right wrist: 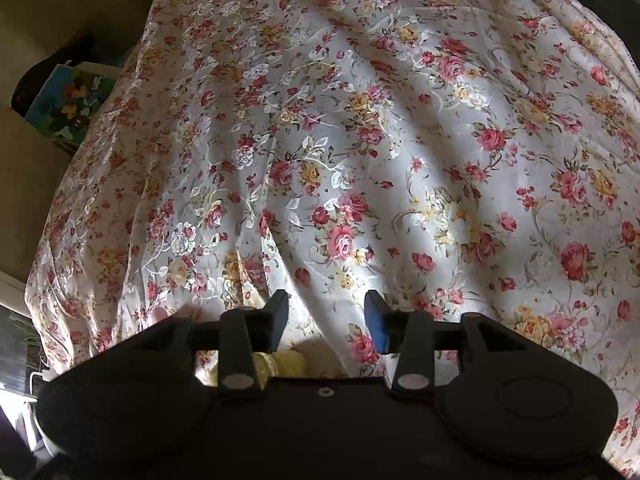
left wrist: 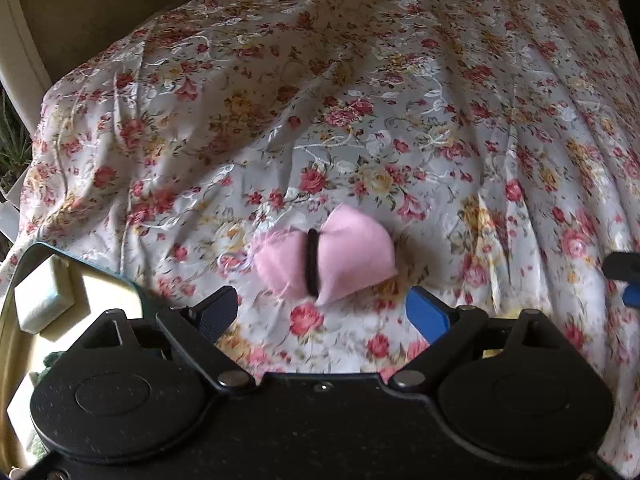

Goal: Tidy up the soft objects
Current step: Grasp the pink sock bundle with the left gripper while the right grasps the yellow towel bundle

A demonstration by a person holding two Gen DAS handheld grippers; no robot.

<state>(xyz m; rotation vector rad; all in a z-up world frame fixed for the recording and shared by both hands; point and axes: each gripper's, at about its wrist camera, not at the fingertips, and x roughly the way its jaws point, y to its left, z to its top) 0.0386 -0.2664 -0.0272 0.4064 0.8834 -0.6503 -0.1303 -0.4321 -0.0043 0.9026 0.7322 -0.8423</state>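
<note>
At the bottom of the left wrist view, the left gripper [left wrist: 322, 314] has its jaws spread wide and holds nothing. Just beyond the fingertips, at lower centre of the frame, lies the pink bundle [left wrist: 326, 256] on the floral sheet [left wrist: 360, 100], apart from both fingers and lined up roughly with the gap between them. Its long axis runs left to right across the frame, tilted slightly, with a dark band [left wrist: 312, 262] cinching its middle. So the jaws, opening along that same line, would likely have to turn or else close over the banded waist. A tin [left wrist: 24, 320] with pale blocks shows at lower left.

In the right wrist view, the right gripper [right wrist: 326, 320] is partly open and empty; a yellow thing [right wrist: 286, 364] peeks below its fingers. The bundle is not seen there, so the left gripper seems nearer.
</note>
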